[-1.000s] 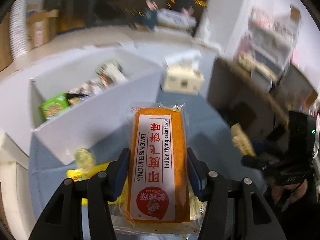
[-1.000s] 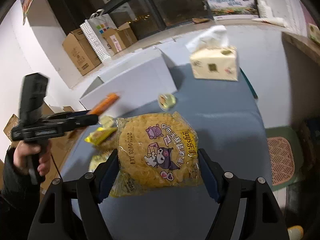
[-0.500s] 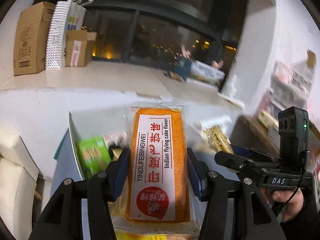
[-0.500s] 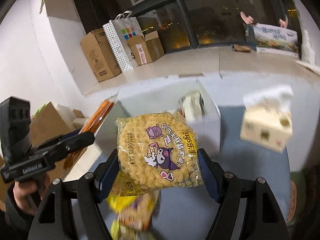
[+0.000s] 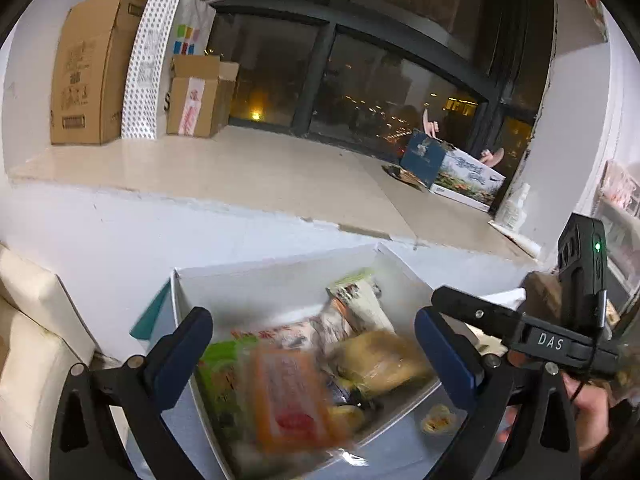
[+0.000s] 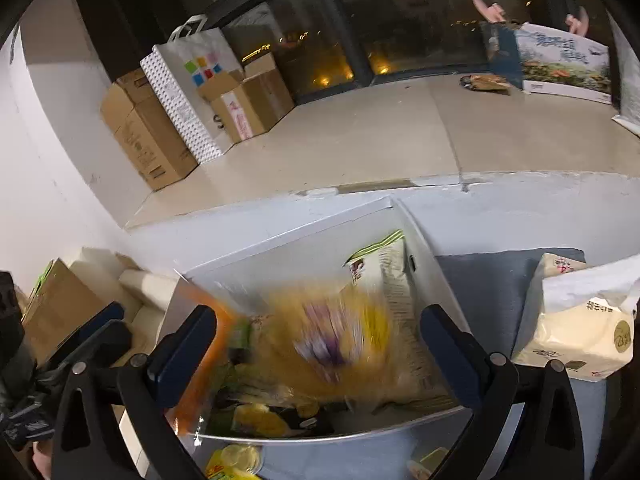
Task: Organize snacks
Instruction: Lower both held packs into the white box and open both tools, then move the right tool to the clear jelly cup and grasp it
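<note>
Both claws, left gripper (image 5: 314,354) and right gripper (image 6: 320,350), stand spread apart and empty above the white box (image 5: 280,276). Orange cake packet (image 5: 292,396) and yellow snack bag (image 6: 332,344) are blurred inside it. Loose snacks (image 6: 236,460) remain outside on the table.

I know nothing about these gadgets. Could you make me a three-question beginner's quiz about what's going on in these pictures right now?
1. True or false: the left gripper is open.
2. The blurred orange cake pack is over: A) the white box B) the tissue box C) the windowsill.
3. Fill in: the yellow snack bag sits between the right gripper fingers, which stand ____.

Key: 1 true; 2 A; 3 open.
</note>
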`<state>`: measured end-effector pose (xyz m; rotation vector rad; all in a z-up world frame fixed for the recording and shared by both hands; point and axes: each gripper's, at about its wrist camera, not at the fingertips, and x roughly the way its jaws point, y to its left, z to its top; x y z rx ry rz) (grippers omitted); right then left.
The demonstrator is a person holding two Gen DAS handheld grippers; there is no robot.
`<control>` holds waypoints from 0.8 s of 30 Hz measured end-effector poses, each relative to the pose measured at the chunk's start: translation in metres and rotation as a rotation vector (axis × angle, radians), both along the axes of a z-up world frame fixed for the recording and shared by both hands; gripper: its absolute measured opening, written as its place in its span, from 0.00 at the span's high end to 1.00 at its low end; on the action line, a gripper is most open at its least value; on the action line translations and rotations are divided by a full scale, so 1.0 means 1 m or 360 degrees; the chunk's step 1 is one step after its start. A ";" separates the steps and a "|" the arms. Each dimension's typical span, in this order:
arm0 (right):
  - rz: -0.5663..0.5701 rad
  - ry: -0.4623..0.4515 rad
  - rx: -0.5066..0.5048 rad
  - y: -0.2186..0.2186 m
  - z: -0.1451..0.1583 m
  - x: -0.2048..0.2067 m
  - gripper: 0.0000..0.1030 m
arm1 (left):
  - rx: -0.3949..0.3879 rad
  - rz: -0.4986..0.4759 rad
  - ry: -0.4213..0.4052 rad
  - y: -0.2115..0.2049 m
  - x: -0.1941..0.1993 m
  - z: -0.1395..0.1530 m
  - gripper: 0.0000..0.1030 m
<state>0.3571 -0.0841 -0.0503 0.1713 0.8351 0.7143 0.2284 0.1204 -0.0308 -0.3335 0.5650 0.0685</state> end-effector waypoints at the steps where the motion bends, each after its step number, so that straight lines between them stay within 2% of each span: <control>1: 0.0001 -0.0007 0.0040 -0.004 -0.001 -0.002 0.00 | -0.0010 0.0001 -0.0002 0.000 -0.003 -0.001 0.00; 4: 0.0013 -0.0002 0.0046 -0.009 0.000 -0.009 0.00 | -0.0003 -0.0012 0.0009 -0.006 -0.010 0.000 0.00; 9: 0.0044 -0.0107 0.0061 -0.021 0.019 -0.032 0.00 | 0.0020 -0.0061 0.0005 -0.021 -0.031 0.002 0.00; 16: 0.0104 -0.0191 0.0152 -0.059 0.042 -0.088 0.00 | 0.0034 -0.0211 -0.0105 -0.049 -0.081 0.008 0.00; 21: 0.0113 -0.0228 0.0201 -0.094 0.038 -0.138 0.00 | 0.0170 -0.0307 -0.0104 -0.081 -0.126 0.003 0.00; 24: 0.0079 -0.0249 0.0187 -0.116 0.024 -0.170 0.00 | 0.0160 -0.0346 -0.0093 -0.092 -0.148 -0.005 0.00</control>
